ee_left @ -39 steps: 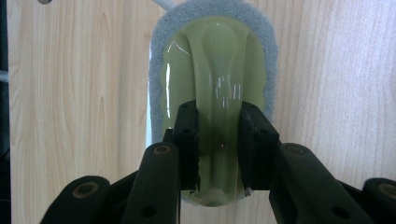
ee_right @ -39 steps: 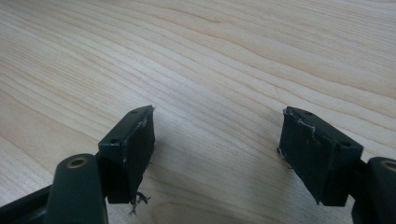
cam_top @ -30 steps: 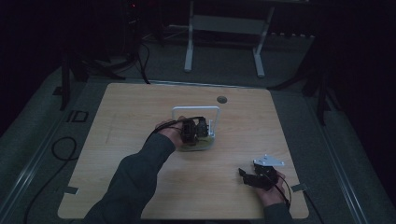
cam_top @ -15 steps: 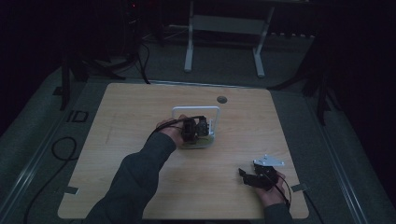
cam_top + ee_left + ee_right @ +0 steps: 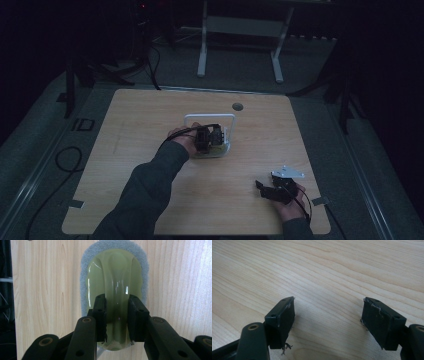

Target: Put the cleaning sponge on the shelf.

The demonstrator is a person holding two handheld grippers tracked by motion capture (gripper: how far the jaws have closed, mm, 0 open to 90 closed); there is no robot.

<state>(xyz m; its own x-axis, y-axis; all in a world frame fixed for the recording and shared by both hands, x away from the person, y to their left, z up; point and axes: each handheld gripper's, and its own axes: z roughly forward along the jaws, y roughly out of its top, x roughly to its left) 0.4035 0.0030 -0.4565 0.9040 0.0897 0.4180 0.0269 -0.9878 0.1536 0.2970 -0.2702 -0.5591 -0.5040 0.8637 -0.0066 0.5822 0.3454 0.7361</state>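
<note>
Dim surroundings leave one lit area: a pale wooden table (image 5: 150,165) with a round grommet hole (image 5: 237,106) near its far edge. All positions below refer to that hole.

One scrubbing pad (image 5: 113,292) lies on the table, on the near side of the hole and slightly left of it, at about mid-table. It consists of a glossy olive-green handle ridge on a grey fibrous base. One white wire frame (image 5: 210,122) stands at the same spot; its relation to the pad cannot be resolved from above.

Left gripper (image 5: 117,320): jaws roughly half open, pads clamped on both flanks of the green ridge.

Right gripper (image 5: 328,322): well nearer than the hole and to its right, close to the near table edge. Jaws wide apart, nothing between them, bare wood beneath.

Handling judgement: the pad is probably light. The handle looks rigid and smooth, therefore prone to slip; the base looks soft and compressible. Grip across the narrow waist of the ridge, as at present, not the fibrous rim.

Count: one pad, one frame, two grippers.
</note>
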